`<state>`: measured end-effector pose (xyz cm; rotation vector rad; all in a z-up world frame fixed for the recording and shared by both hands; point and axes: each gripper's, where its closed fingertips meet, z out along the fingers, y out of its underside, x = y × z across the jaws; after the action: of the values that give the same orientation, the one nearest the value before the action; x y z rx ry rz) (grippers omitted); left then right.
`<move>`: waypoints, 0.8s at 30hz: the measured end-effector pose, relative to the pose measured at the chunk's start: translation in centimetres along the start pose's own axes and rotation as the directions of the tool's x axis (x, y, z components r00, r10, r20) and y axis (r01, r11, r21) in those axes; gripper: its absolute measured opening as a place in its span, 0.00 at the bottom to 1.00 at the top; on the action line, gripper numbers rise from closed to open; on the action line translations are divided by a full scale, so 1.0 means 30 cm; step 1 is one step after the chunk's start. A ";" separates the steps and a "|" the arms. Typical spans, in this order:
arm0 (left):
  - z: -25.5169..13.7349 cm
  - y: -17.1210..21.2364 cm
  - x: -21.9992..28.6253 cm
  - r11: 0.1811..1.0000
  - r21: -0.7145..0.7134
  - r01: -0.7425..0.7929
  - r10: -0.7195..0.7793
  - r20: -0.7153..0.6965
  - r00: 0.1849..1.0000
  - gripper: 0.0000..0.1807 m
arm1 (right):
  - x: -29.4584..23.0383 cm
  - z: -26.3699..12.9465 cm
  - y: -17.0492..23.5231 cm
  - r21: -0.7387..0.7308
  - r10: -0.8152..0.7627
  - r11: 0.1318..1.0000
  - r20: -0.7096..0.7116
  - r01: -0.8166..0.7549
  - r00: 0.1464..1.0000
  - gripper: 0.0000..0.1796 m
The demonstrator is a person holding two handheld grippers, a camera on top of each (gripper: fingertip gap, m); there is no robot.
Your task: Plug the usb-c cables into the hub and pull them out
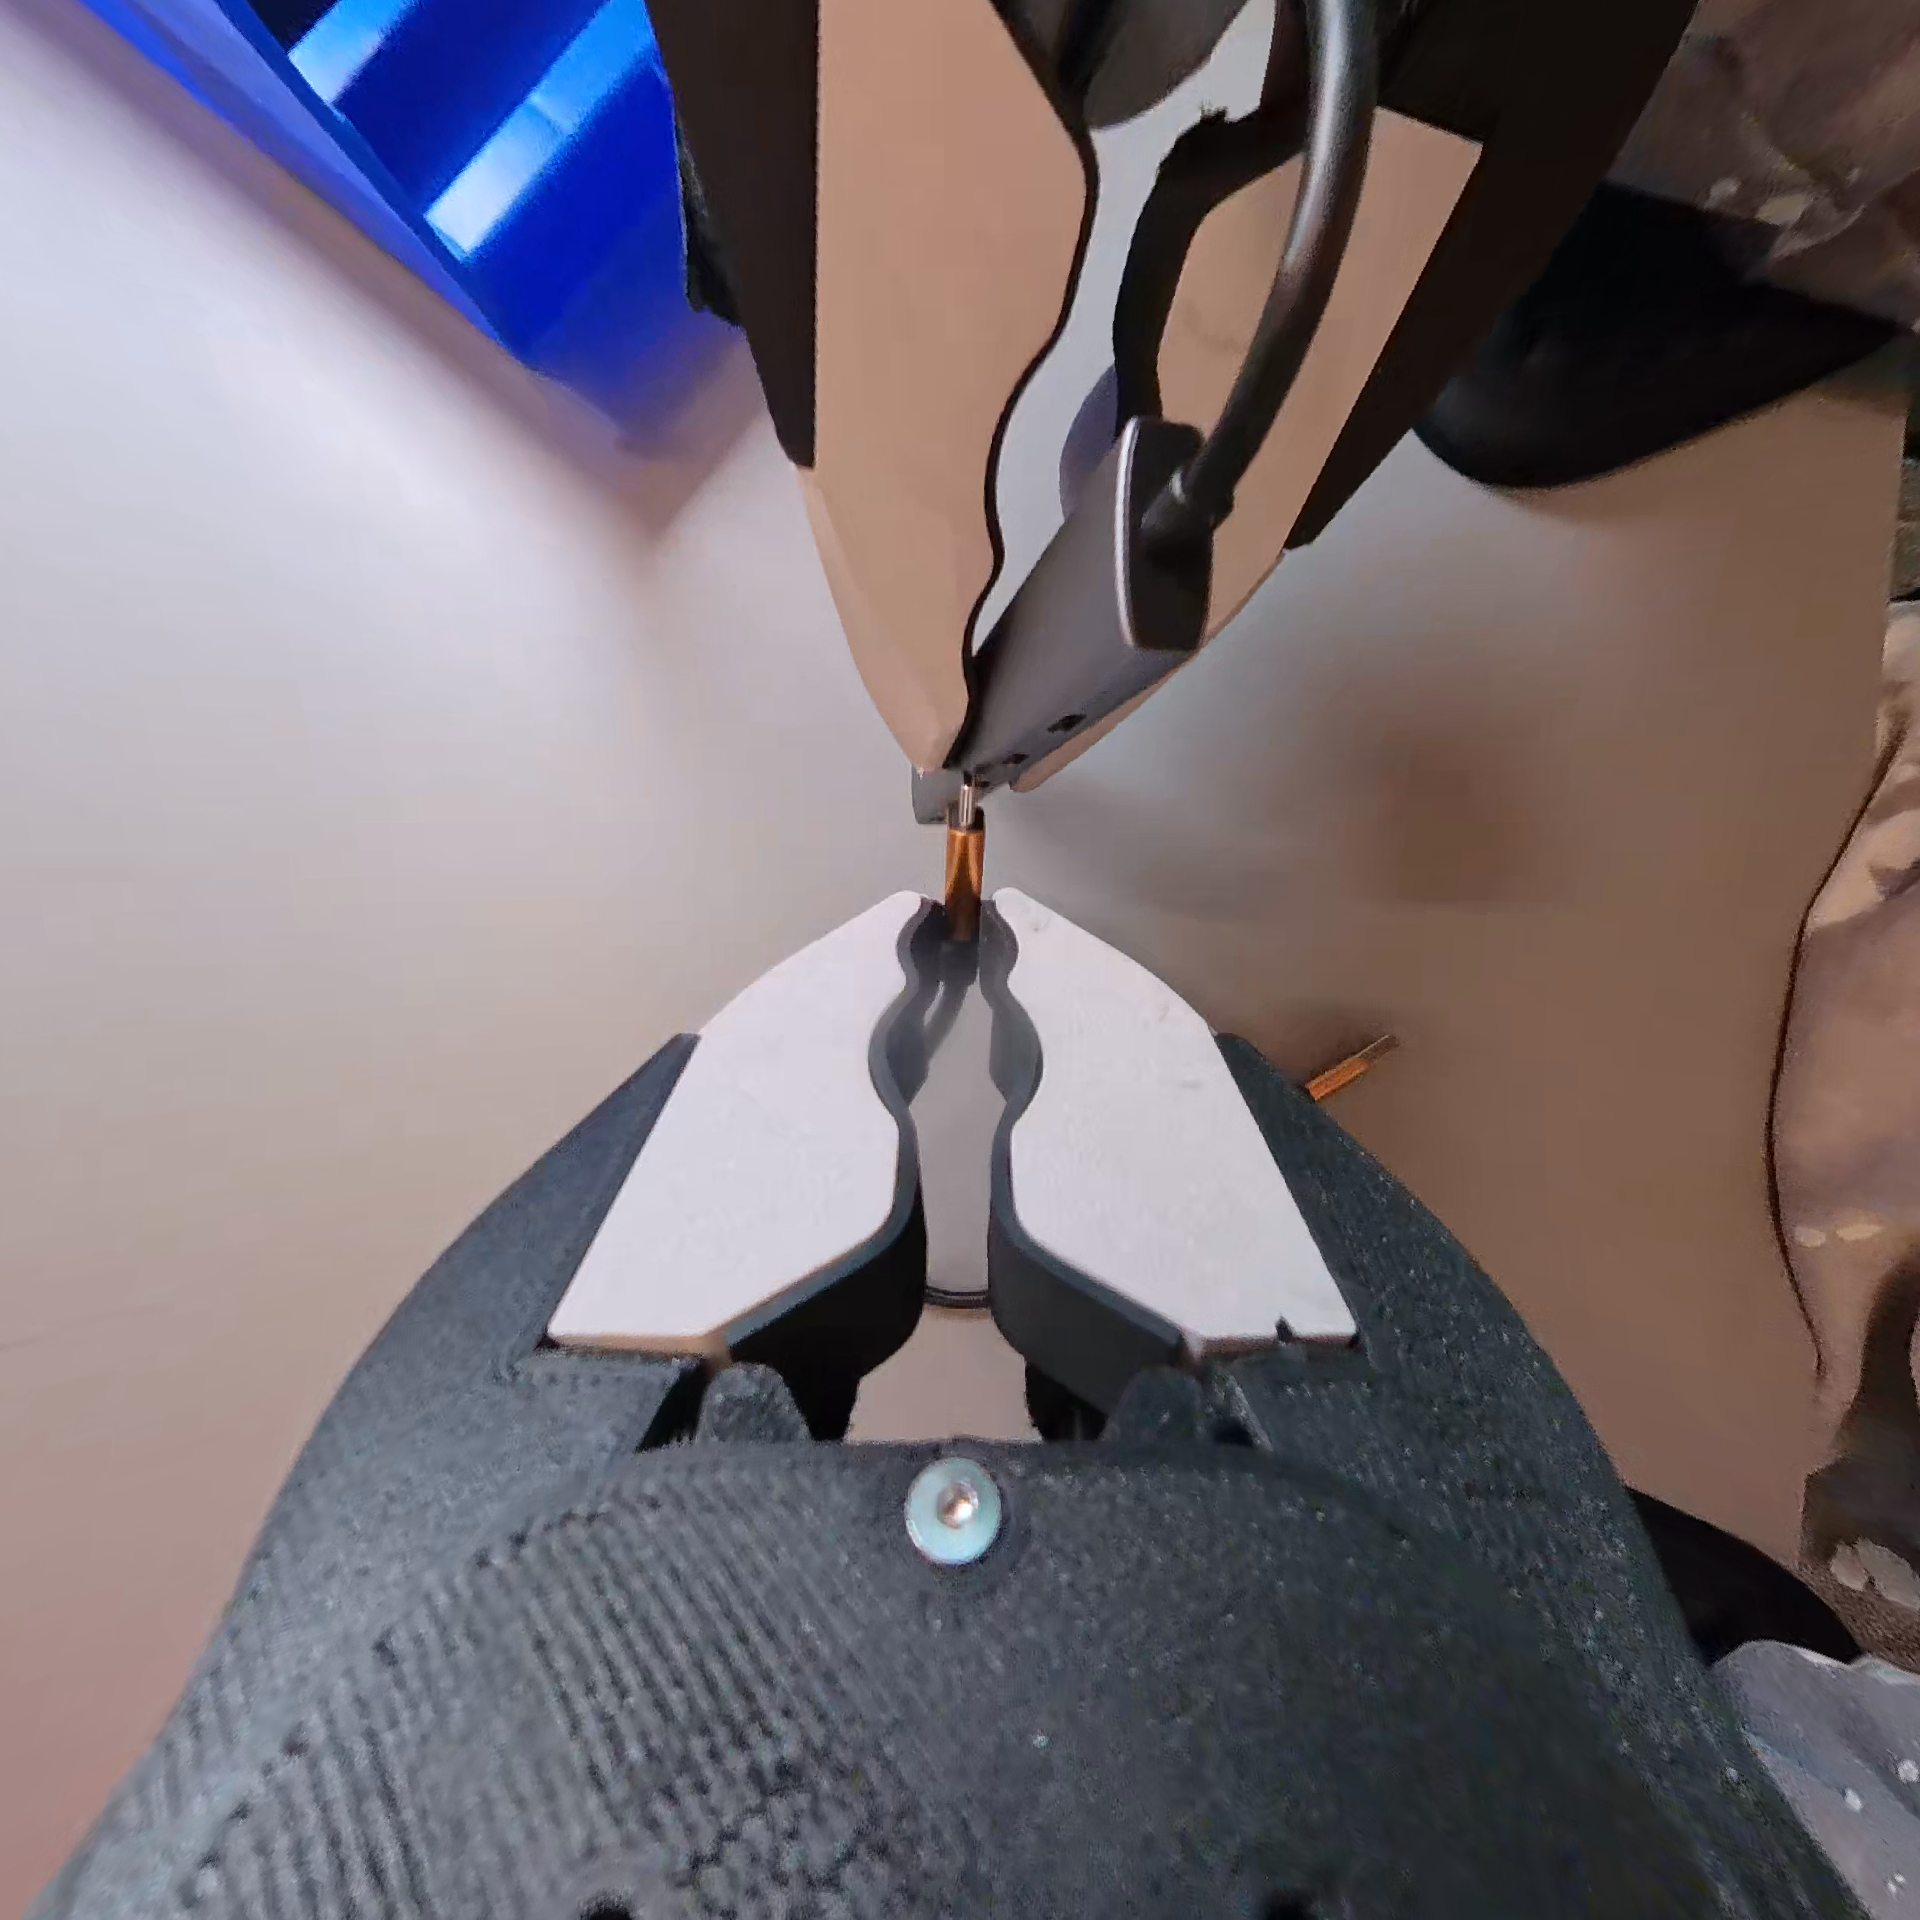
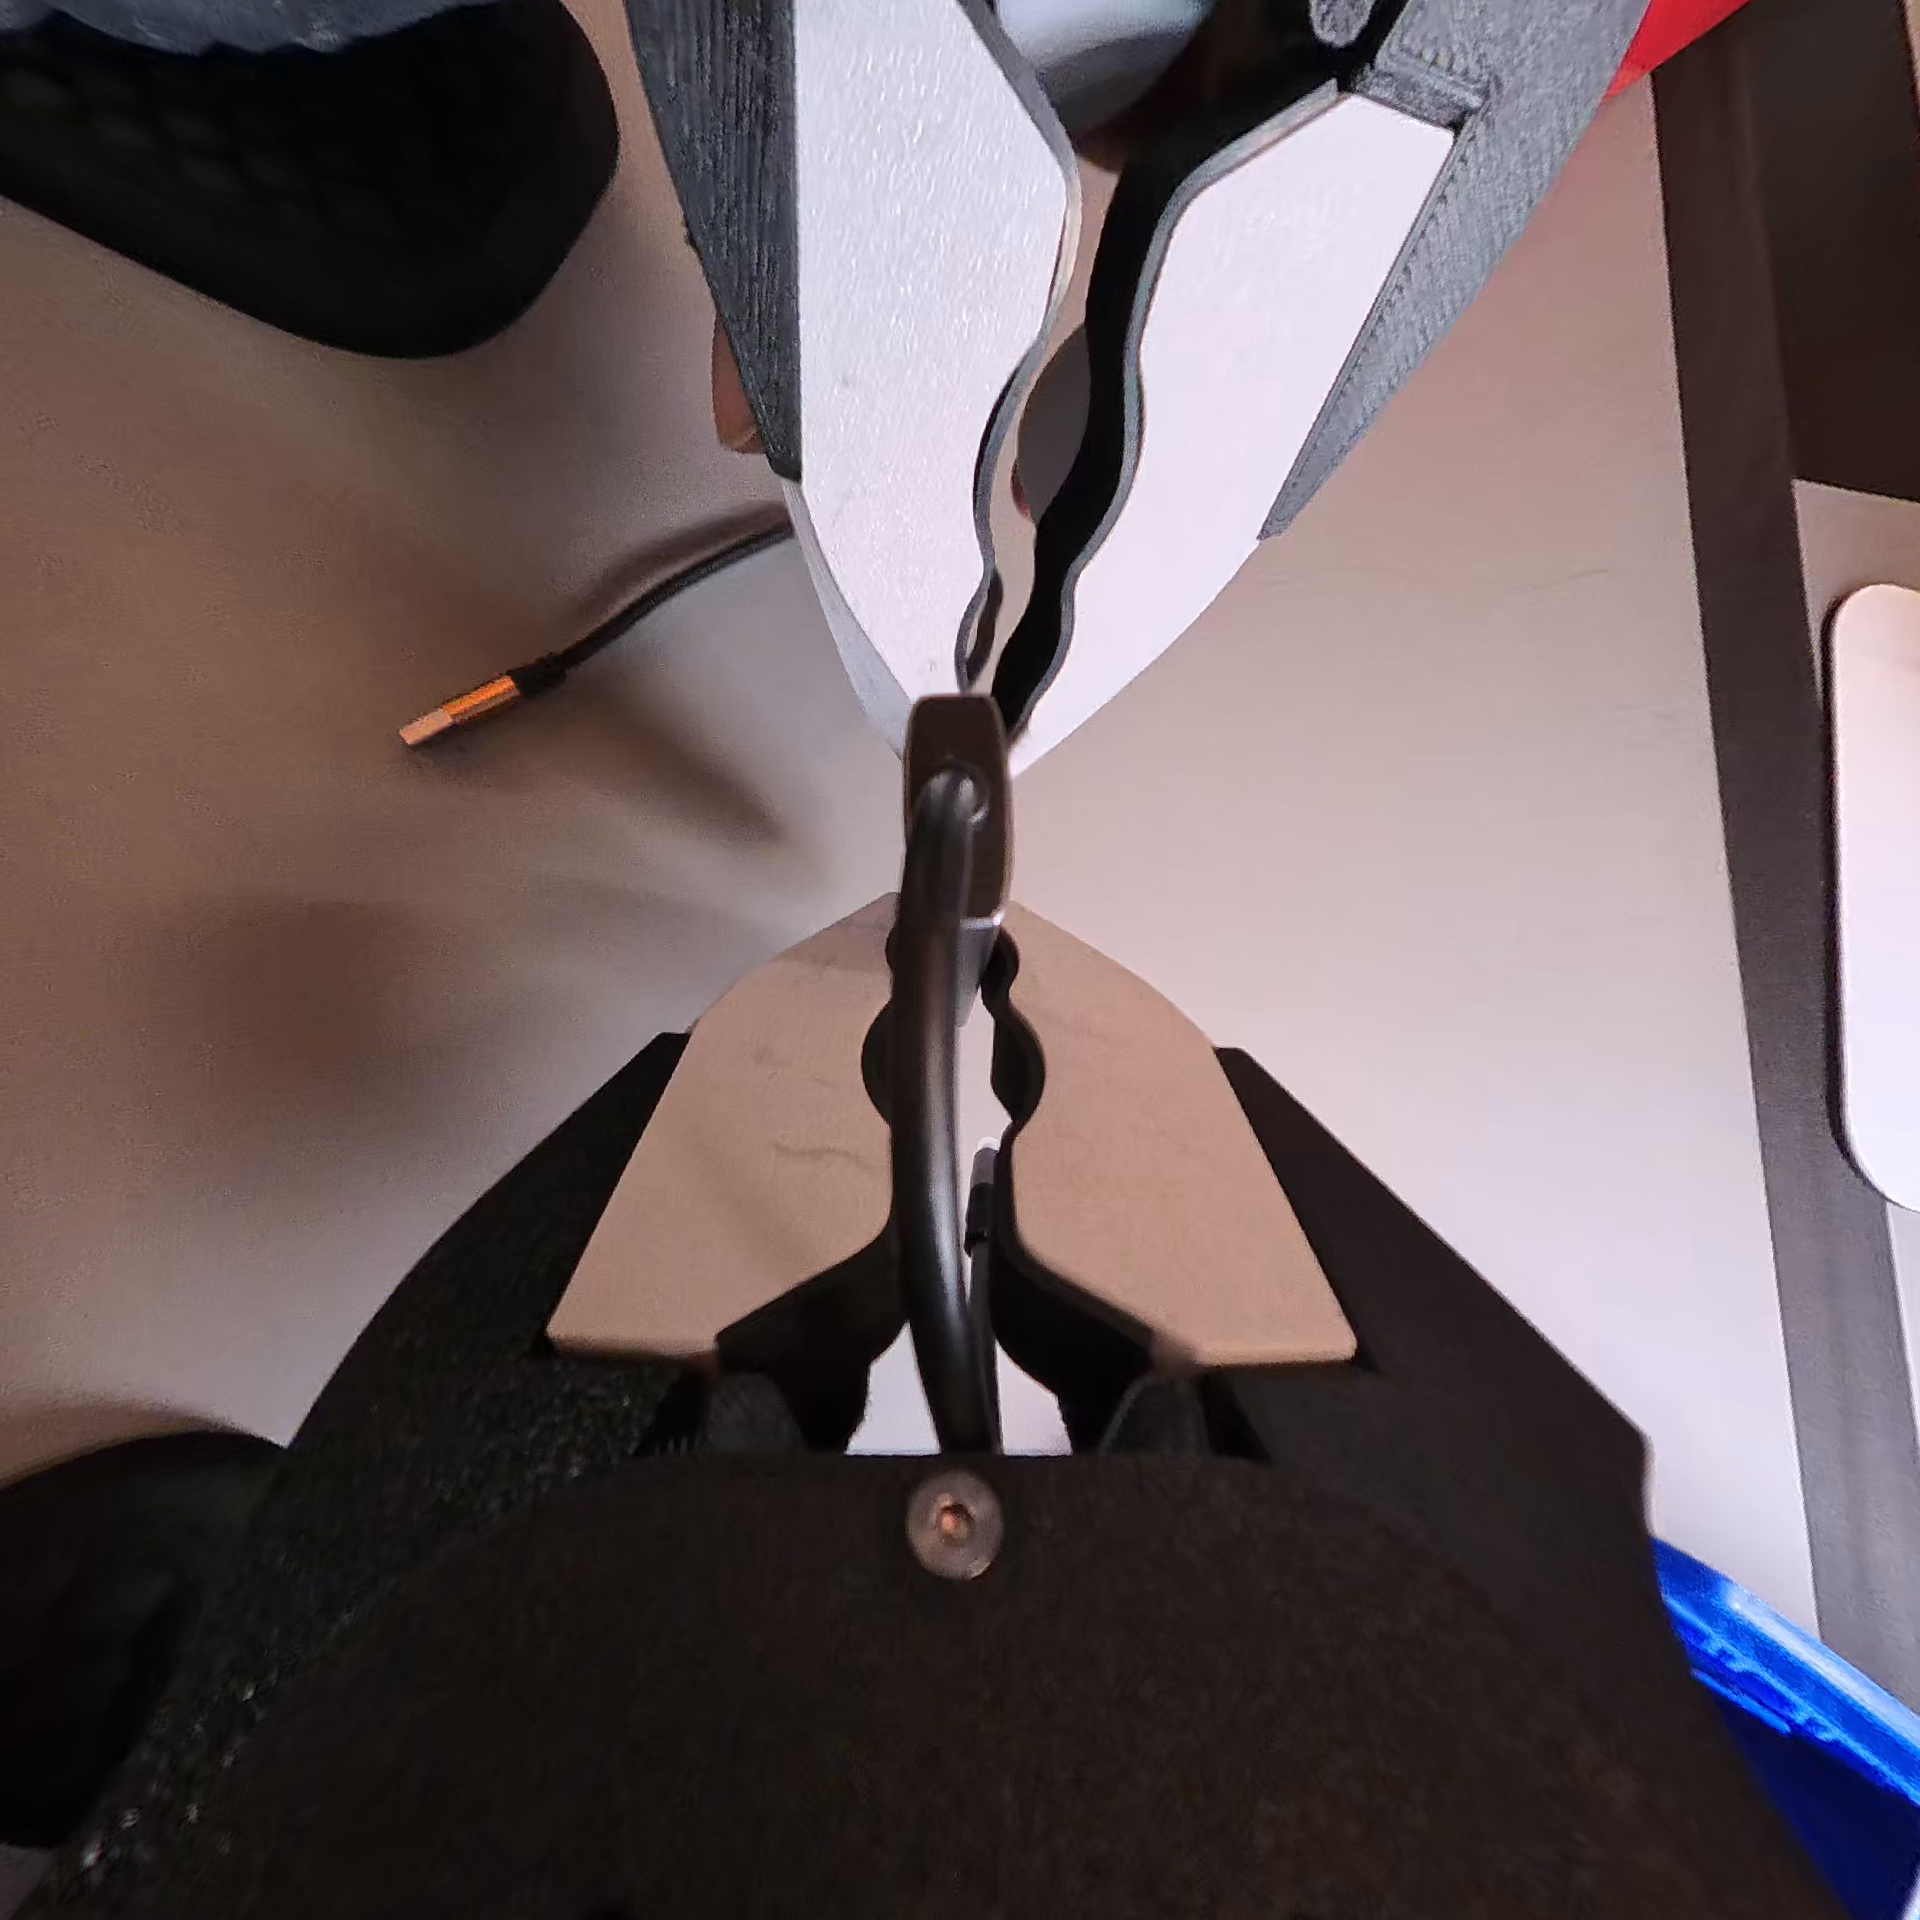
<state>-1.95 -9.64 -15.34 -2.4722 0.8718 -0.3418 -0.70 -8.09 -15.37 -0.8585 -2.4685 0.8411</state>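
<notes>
In the left wrist view my left gripper [image 1: 958, 916] is shut on an orange USB-C plug [image 1: 962, 873]. The plug's metal tip [image 1: 967, 800] meets a port at the end of the grey hub [image 1: 1070, 623], with a short stretch of metal showing. My right gripper [image 1: 961, 764], with tan pads, comes from above, shut on the hub. In the right wrist view my right gripper [image 2: 945, 925] clamps the hub [image 2: 961, 810]. The hub's own black cable [image 2: 925, 1091] loops back between the fingers. The left gripper [image 2: 961, 696] faces it. A second orange-plug cable [image 2: 462, 717] lies loose on the table.
A blue bin [image 1: 499, 177] stands at the back left of the table; its corner also shows in the right wrist view [image 2: 1787, 1704]. A white flat object [image 2: 1881, 883] lies beyond a dark strip [image 2: 1745, 623]. The loose plug also shows in the left wrist view [image 1: 1351, 1065]. A person's patterned sleeve [image 1: 1860, 935] is at the right. Only a small space, under 4 cm, lies between the two pairs of fingers.
</notes>
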 end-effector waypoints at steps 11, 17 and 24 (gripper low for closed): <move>0.022 0.010 0.007 0.999 -0.038 -0.006 0.007 0.006 1.000 0.04 | -0.001 -0.008 -0.009 -0.011 -0.021 1.000 -0.018 0.021 1.000 0.05; 0.012 0.001 0.005 1.000 0.004 -0.027 0.027 -0.008 1.000 0.04 | 0.003 -0.001 0.003 -0.033 -0.024 0.999 -0.026 0.023 0.999 0.05; 0.016 -0.009 0.001 0.998 0.059 -0.038 0.040 -0.042 0.998 0.04 | 0.006 -0.007 0.003 -0.019 -0.011 1.000 -0.021 0.011 1.000 0.05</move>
<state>-1.62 -9.31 -15.61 -2.3991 0.9133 -0.4024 -0.69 -7.82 -15.26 -0.8555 -2.4644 0.8017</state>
